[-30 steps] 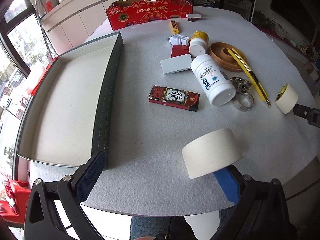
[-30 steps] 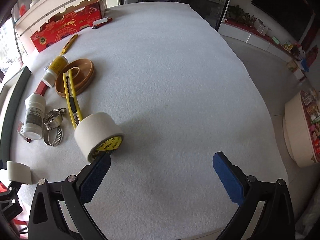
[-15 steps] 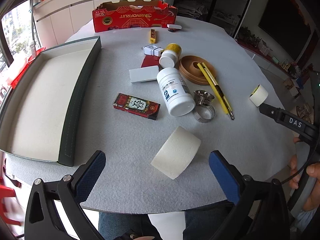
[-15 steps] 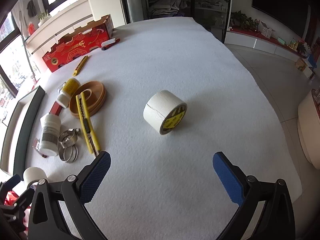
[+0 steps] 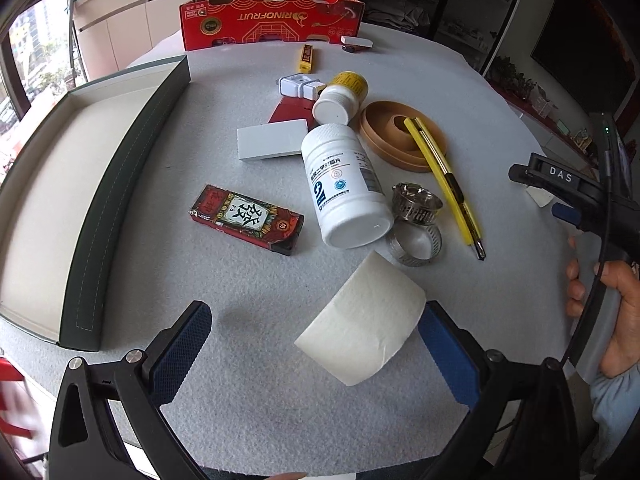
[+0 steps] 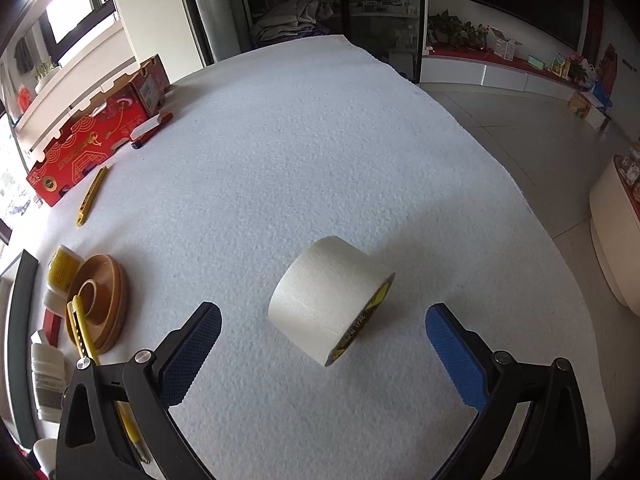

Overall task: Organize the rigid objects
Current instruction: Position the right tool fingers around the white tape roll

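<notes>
Both claws have closed in on their tape rolls: left claw (image 5: 314, 344) spread, white roll (image 5: 362, 322) seemingly touching its right pad; right claw (image 6: 322, 344) released, straddling the yellow-cored roll (image 6: 328, 300) on the desk (image 6: 320, 152). Nothing grasped yet.

The table cover (image 6: 320, 140) looked like rough, matt white felt. Between the open jaws of each gripper lay a roll of matt, papery cream tape (image 5: 362, 322) (image 6: 326, 300). The finger pads (image 5: 180, 354) were knurled blue rubber on smooth black plastic arms. Ahead of the left jaws the white bottle (image 5: 344, 184) was glossy plastic, the hose clamps (image 5: 416, 216) shiny ribbed metal, the ring dish (image 5: 400, 140) smooth tan wood, and the red carton (image 5: 272, 20) printed cardboard.
</notes>
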